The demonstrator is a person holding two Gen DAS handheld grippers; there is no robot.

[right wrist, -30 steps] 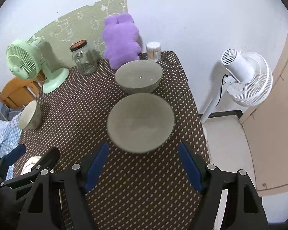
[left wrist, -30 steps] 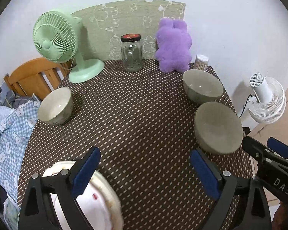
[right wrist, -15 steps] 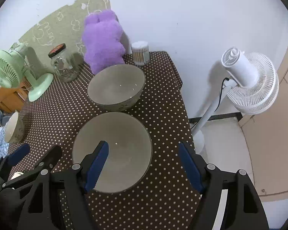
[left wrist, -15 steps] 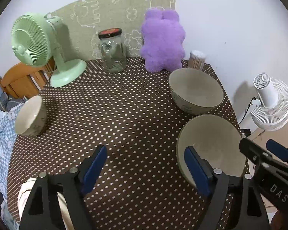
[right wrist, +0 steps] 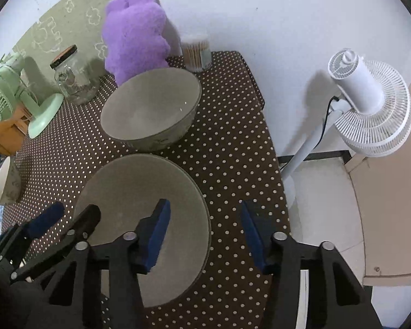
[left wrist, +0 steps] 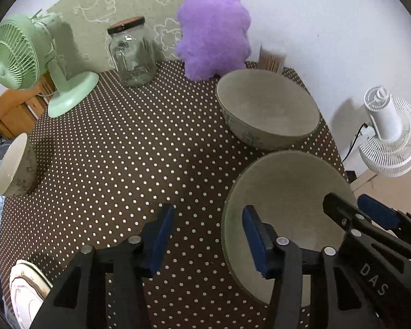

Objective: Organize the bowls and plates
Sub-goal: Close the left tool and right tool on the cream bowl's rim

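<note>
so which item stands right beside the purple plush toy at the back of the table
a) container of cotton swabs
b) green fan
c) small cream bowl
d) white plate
a: the container of cotton swabs stands right next to the purple plush toy by the wall.

1. Three bowls are counted: a near large bowl (left wrist: 285, 192), a far large bowl (left wrist: 268, 107) at its 12 o'clock, and a small bowl (left wrist: 13, 167) at 9 o'clock.
2. One plate (left wrist: 27, 293) is seen.
3. Two fans are counted: green fan (left wrist: 22, 54), white fan (right wrist: 370, 109).
4. One jar (left wrist: 131, 52), one purple plush toy (left wrist: 213, 27) and one swab container (right wrist: 197, 52) are counted.
</note>
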